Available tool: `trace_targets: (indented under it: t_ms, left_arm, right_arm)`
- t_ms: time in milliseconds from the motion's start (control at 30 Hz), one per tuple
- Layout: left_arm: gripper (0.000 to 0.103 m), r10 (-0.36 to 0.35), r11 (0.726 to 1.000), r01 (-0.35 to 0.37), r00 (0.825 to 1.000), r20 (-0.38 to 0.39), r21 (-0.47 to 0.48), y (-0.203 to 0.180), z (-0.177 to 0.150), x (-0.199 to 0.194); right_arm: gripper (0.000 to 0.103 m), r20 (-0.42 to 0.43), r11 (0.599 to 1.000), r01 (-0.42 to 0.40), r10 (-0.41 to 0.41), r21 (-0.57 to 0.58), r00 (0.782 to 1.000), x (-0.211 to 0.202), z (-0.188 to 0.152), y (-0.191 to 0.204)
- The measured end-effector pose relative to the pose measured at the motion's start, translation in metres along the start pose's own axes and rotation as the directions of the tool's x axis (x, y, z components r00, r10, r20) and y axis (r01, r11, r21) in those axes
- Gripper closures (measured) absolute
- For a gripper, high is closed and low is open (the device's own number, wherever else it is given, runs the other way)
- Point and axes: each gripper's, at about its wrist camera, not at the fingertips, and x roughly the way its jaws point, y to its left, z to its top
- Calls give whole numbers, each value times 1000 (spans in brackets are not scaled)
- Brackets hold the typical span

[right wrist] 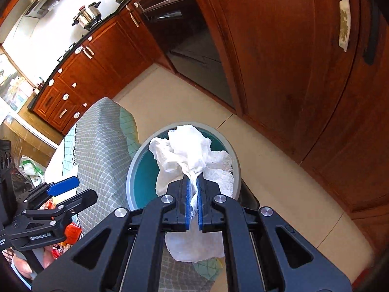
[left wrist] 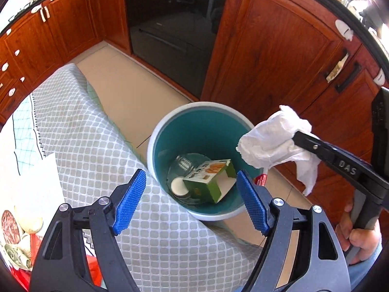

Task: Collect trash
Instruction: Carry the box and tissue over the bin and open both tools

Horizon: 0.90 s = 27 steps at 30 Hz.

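Note:
A round bin (left wrist: 155, 136) with a teal inside and a pale rim stands on the floor beside the table; it also shows in the right wrist view (right wrist: 136, 168). In it lie a green carton (left wrist: 209, 180), a clear plastic piece (left wrist: 182, 164) and a white lid (left wrist: 178, 186). My right gripper (right wrist: 193, 182) is shut on a crumpled white paper towel (right wrist: 192, 155) and holds it above the bin's right rim, as the left wrist view shows (left wrist: 269, 138). My left gripper (left wrist: 192, 189) is open and empty over the table's edge, near the bin.
A table (left wrist: 97, 131) with a grey checked cloth lies left of the bin. Packets and wrappers (left wrist: 14, 231) lie on its left part. Wooden cabinets (left wrist: 274, 56) and a black oven (left wrist: 170, 29) stand behind, across a beige tiled floor (left wrist: 131, 87).

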Motion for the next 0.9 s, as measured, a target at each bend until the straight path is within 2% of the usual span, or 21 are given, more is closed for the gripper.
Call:
trace_targets:
  t_ms: [33,100,367,400,433,500,900]
  left_arm:
    - [20,0,1000,0,1000,5,-6,2,-1,-3]
    - [5,11,1000,-10,1000,23,-16,7,-4,-9]
    - [4,28,998,-25,998,52,-52,21,-11,-26]
    - [4,26,998,-23,998,51,-58,23,-13,-27]
    - [4,27,998,-24,998,50,-64,26,-14,-29]
    - [4,36,997,-32,998,52,-72,32,-12,-30]
    - [4,32,989,-24,998,54,-145,59,-23,-41]
  right_arm:
    - [98,-2,1000,-1,1,-4,1000,2,0,1]
    - [97,-9,1000,-5,5,-10,1000,4,0,5]
    - [95,-39,996,-49,46,-78,998,29,13,41]
    - [89,-50,994,-55,51,-91,997,33,13,47]
    - [67,-55,993,-60,55,-100,997,36,14,52]
    - [32,-50,993,-62,57,-103,997,39,14,60]
    - [24,-45,998,-13,10,-64,999,33,11,60]
